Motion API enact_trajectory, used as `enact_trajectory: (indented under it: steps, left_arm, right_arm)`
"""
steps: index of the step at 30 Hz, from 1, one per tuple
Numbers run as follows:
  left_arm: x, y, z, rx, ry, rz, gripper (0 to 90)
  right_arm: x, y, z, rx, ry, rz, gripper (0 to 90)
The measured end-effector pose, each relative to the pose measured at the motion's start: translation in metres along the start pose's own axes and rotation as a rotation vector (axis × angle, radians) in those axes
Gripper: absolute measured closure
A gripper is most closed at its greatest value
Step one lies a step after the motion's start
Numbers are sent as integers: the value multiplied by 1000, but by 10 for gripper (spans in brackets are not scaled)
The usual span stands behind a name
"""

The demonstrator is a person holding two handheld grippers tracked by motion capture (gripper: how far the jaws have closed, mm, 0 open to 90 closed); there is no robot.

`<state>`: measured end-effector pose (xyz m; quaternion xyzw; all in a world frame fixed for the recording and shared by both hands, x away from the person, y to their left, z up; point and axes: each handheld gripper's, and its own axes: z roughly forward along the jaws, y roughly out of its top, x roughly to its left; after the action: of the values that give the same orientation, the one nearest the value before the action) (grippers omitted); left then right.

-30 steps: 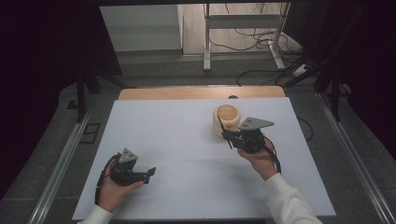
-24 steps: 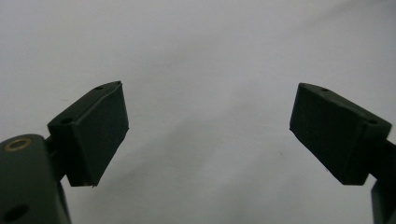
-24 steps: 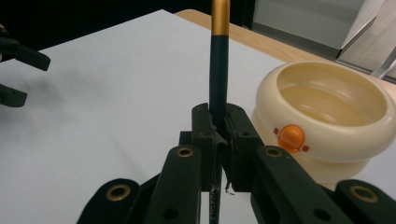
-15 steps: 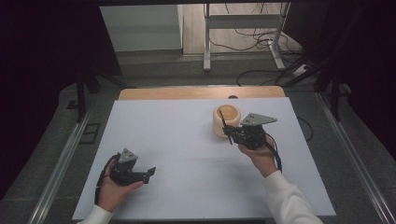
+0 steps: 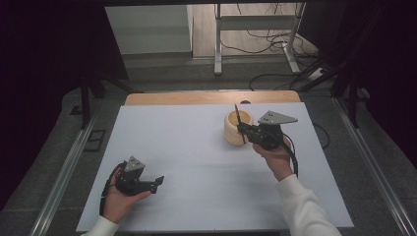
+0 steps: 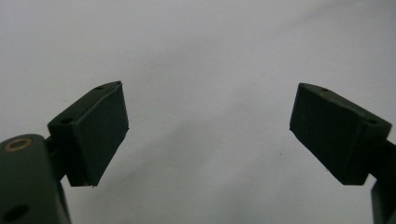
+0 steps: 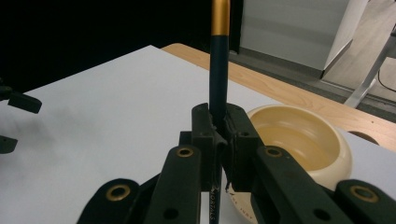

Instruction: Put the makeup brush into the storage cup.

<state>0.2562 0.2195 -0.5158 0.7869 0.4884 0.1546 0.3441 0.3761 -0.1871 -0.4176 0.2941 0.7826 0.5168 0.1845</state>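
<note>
My right gripper [image 5: 242, 129] [image 7: 219, 128] is shut on a dark pencil [image 7: 218, 74] with a gold band near its top. It holds the pencil nearly upright, just in front of a cream bowl [image 5: 236, 126] [image 7: 299, 135] that looks empty. In the high view the pencil [image 5: 238, 119] crosses the bowl's near side. My left gripper [image 5: 158, 181] rests low at the table's front left, held in a hand. Its jaws stand wide open over the bare white sheet in the left gripper view, with nothing between the pads [image 6: 95, 130].
A white sheet [image 5: 187, 147] covers the wooden table, whose far edge [image 5: 211, 97] shows bare. Metal rails run along both sides of the table. Beyond it stand a table frame and floor cables.
The right gripper has tipped the pencil more upright and shifted slightly beside the bowl. The left gripper has stayed put.
</note>
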Motion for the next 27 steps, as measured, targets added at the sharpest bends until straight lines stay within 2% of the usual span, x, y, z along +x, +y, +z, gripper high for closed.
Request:
enact_trajectory:
  steps: [12,27]
  left_arm:
    - [0,0,0,0,-1,2,121]
    - [0,0,0,0,-5,3,122]
  right_arm:
    - [-10,4,2,-29,-33,29,840]
    - [-24,2,10,-30,-58,65,840]
